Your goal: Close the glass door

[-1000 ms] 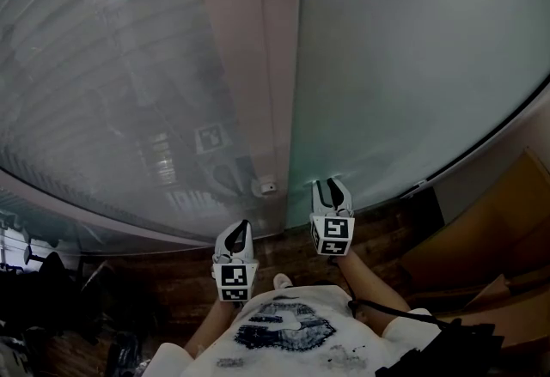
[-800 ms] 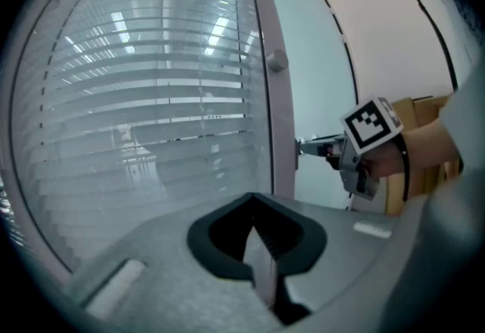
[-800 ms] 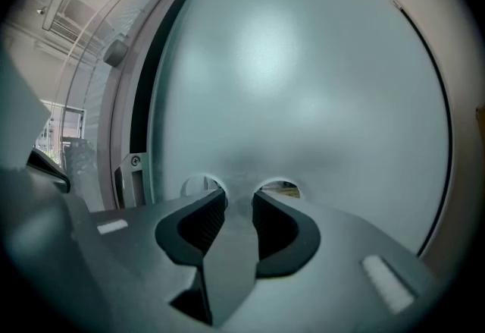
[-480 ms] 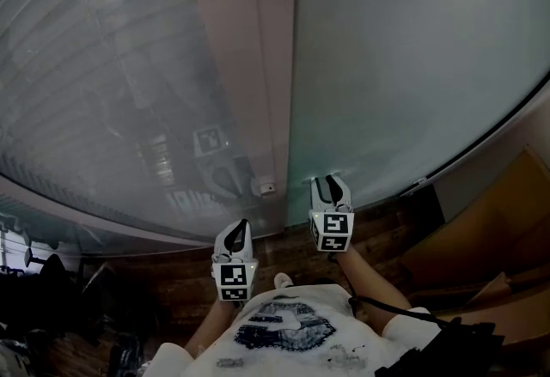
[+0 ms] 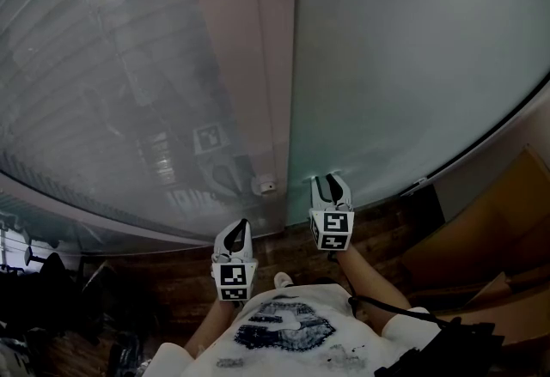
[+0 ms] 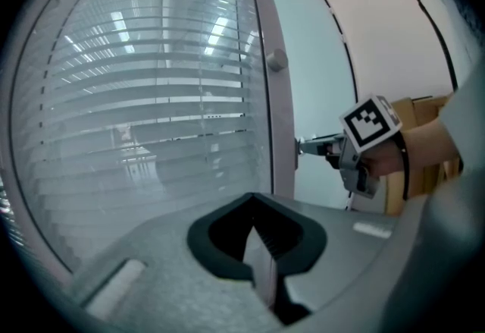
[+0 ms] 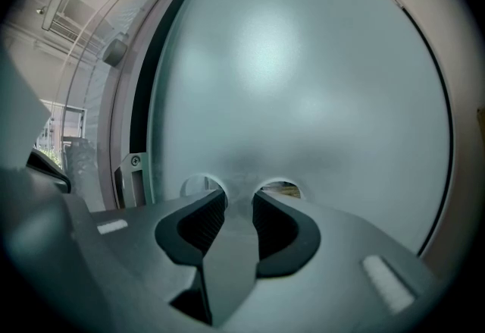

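Observation:
The frosted glass door (image 5: 412, 66) stands right of a pale upright frame (image 5: 262, 66), and its edge lies against that frame. My right gripper (image 5: 331, 186) points at the door low down, near its frame edge. In the right gripper view (image 7: 240, 199) its jaws stand a little apart around a grey handle piece (image 7: 227, 248), with the door (image 7: 303, 81) right behind. My left gripper (image 5: 240, 231) hangs lower and to the left, shut and empty (image 6: 256, 237). The left gripper view also shows the right gripper (image 6: 318, 147) reaching to the door's edge.
A glass wall with slatted blinds (image 5: 112, 92) fills the left side. A small lock bracket (image 5: 266, 187) sits on the frame near my right gripper. Cardboard boxes (image 5: 490, 229) stand at the right on the dark wooden floor (image 5: 172, 281). Dark clutter (image 5: 43, 298) lies at the lower left.

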Demonstrator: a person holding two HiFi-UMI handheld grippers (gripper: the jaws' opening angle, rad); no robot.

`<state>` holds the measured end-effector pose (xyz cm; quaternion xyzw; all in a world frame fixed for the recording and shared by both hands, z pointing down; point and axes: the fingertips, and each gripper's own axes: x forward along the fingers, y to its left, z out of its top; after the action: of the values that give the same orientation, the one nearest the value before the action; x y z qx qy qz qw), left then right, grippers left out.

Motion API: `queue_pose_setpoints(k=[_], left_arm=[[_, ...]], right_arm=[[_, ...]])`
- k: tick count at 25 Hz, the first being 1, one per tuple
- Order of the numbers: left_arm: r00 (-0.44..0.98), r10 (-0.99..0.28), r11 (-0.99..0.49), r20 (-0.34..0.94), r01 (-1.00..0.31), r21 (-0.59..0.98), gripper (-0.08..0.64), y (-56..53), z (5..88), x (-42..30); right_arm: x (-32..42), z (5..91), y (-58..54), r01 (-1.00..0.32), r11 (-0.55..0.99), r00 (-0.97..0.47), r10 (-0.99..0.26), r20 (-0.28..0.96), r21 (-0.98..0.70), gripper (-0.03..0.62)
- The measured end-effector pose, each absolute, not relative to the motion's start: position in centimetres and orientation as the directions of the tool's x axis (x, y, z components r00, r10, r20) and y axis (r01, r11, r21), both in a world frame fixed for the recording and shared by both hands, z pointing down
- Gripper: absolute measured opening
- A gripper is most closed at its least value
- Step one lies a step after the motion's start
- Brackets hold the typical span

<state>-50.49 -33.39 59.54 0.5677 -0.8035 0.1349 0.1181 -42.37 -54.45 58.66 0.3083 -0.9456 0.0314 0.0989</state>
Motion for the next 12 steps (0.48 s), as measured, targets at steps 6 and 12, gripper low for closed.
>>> queue_pose_setpoints(k=[6, 12], left_arm=[[-0.341, -0.877, 0.332, 0.339, -0.939, -0.086, 0.003, -32.9, 59.5, -50.6], [-0.356, -0.869, 0.346, 0.344, -0.934, -0.092, 0.003, -32.1, 59.6, -50.2]], right_arm=[[-42.4, 58.7, -54.5, -0.586, 0.811, -0.793, -0.574, 0.204, 0.005, 0.121], [-42.5, 58.9, -54.7, -0.574, 0.819, -0.798, -0.560, 0.222, 0.001, 0.121]])
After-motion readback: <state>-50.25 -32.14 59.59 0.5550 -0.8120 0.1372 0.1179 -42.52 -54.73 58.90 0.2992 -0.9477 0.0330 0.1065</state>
